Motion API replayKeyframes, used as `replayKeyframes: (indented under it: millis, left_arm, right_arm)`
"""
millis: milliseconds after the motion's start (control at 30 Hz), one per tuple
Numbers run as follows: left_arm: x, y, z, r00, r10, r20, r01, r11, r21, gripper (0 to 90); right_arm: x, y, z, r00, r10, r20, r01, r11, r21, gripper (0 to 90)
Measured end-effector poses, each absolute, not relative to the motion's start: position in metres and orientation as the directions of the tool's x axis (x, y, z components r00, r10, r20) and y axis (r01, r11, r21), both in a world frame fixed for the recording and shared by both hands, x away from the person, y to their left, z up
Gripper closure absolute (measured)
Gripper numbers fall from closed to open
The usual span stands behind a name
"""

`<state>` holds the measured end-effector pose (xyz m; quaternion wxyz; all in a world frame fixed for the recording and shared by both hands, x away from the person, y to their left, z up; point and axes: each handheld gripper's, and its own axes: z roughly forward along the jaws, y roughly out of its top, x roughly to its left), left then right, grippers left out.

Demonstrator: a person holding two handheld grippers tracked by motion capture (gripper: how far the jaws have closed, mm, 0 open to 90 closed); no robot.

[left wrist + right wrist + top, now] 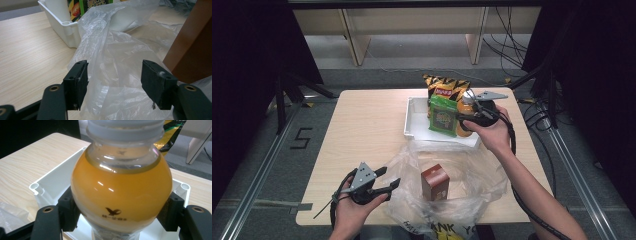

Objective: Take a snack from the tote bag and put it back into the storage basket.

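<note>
The right gripper clamps a round plastic bottle of orange juice over the white plastic tray. The left gripper gapes wide, holding nothing, beside the crumpled clear plastic bag.

Right claw reaches forward with jaws spread wide; left claw rests low, jaws apart.

A tray sits at the table's far side, holding a bottle and two snack packets. Nearer, a box stands on a plastic bag.
</note>
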<state>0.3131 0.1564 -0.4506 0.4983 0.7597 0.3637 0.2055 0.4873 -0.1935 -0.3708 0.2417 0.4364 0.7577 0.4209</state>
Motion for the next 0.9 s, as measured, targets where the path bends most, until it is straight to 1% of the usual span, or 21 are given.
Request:
replayKeyframes:
  millis: [33,67,100,267,300,367,400,433,467,500,533,567,633,667,700,733,767,800,867,900]
  left_arm:
    - [0.313,0.156,-0.45,0.651,0.758,-0.051,0.348,-0.239,0.907,38.1]
    - [0.313,0.156,-0.451,0.651,0.758,-0.052,0.349,-0.238,0.907,38.1]
    - [0.313,0.156,-0.451,0.65,0.758,-0.051,0.349,-0.238,0.906,38.1]
    - [0.313,0.156,-0.451,0.652,0.756,-0.05,0.348,-0.24,0.906,38.1]
    - [0.313,0.156,-0.451,0.652,0.757,-0.051,0.349,-0.239,0.906,38.1]
    - [0.313,0.156,-0.451,0.652,0.756,-0.049,0.346,-0.24,0.907,38.1]
    - [0.313,0.156,-0.451,0.651,0.757,-0.053,0.35,-0.237,0.906,38.1]
    - [0.314,0.156,-0.451,0.654,0.755,-0.045,0.345,-0.244,0.906,38.1]
    - [0.313,0.156,-0.451,0.653,0.756,-0.048,0.347,-0.242,0.906,38.1]
    - [0.313,0.156,-0.451,0.652,0.756,-0.051,0.35,-0.241,0.905,38.1]
    - [0.313,0.156,-0.451,0.653,0.756,-0.05,0.35,-0.242,0.905,38.1]
    - [0.313,0.156,-0.451,0.653,0.756,-0.05,0.349,-0.242,0.905,38.1]
    - [0.313,0.156,-0.451,0.653,0.756,-0.049,0.349,-0.242,0.906,38.1]
    - [0.313,0.156,-0.451,0.653,0.756,-0.049,0.348,-0.242,0.906,38.1]
    - [0.313,0.156,-0.451,0.653,0.756,-0.048,0.348,-0.242,0.906,38.1]
    - [0.313,0.157,-0.451,0.653,0.756,-0.047,0.348,-0.244,0.905,38.1]
    - [0.313,0.157,-0.451,0.653,0.756,-0.048,0.348,-0.244,0.905,38.1]
    - [0.313,0.157,-0.451,0.654,0.755,-0.047,0.347,-0.244,0.905,38.1]
    - [0.313,0.156,-0.451,0.652,0.756,-0.05,0.349,-0.241,0.906,38.1]
    - [0.313,0.156,-0.451,0.652,0.756,-0.051,0.349,-0.24,0.906,38.1]
  right_arm:
    - [0.491,-0.193,-0.373,-0.502,0.865,-0.006,0.446,0.264,0.855,33.0]
    - [0.49,-0.191,-0.374,-0.487,0.873,0.021,0.473,0.244,0.847,33.0]
    - [0.492,-0.192,-0.375,-0.492,0.871,0.003,0.45,0.251,0.857,33.1]
    - [0.497,-0.19,-0.379,-0.471,0.882,0.011,0.483,0.248,0.84,33.0]
    - [0.498,-0.19,-0.38,-0.464,0.886,0.009,0.474,0.24,0.847,33.0]
    - [0.5,-0.191,-0.383,-0.47,0.883,0.006,0.48,0.25,0.841,33.0]
    - [0.501,-0.194,-0.383,-0.477,0.879,-0.014,0.477,0.273,0.835,33.0]
    - [0.501,-0.193,-0.383,-0.467,0.884,0.006,0.495,0.256,0.831,33.0]
    - [0.502,-0.194,-0.385,-0.477,0.879,-0.002,0.491,0.268,0.829,33.0]
    - [0.501,-0.192,-0.387,-0.453,0.891,0.021,0.507,0.238,0.829,33.0]
    - [0.504,-0.193,-0.389,-0.46,0.888,0.0,0.486,0.252,0.837,33.0]
    - [0.504,-0.192,-0.39,-0.455,0.89,0.018,0.499,0.238,0.833,33.0]
    - [0.506,-0.195,-0.392,-0.477,0.879,-0.002,0.487,0.267,0.832,33.0]
    - [0.507,-0.195,-0.391,-0.468,0.883,-0.011,0.496,0.273,0.825,33.0]
    - [0.506,-0.193,-0.391,-0.455,0.89,0.018,0.516,0.247,0.82,33.0]
    - [0.507,-0.194,-0.393,-0.456,0.89,0.008,0.511,0.254,0.822,33.0]
    - [0.506,-0.194,-0.392,-0.461,0.887,0.025,0.526,0.251,0.812,32.9]
    - [0.507,-0.192,-0.395,-0.448,0.893,0.026,0.522,0.238,0.819,32.9]
    - [0.508,-0.195,-0.396,-0.459,0.888,-0.001,0.514,0.266,0.816,32.9]
    - [0.508,-0.194,-0.398,-0.464,0.886,0.008,0.519,0.264,0.813,32.9]
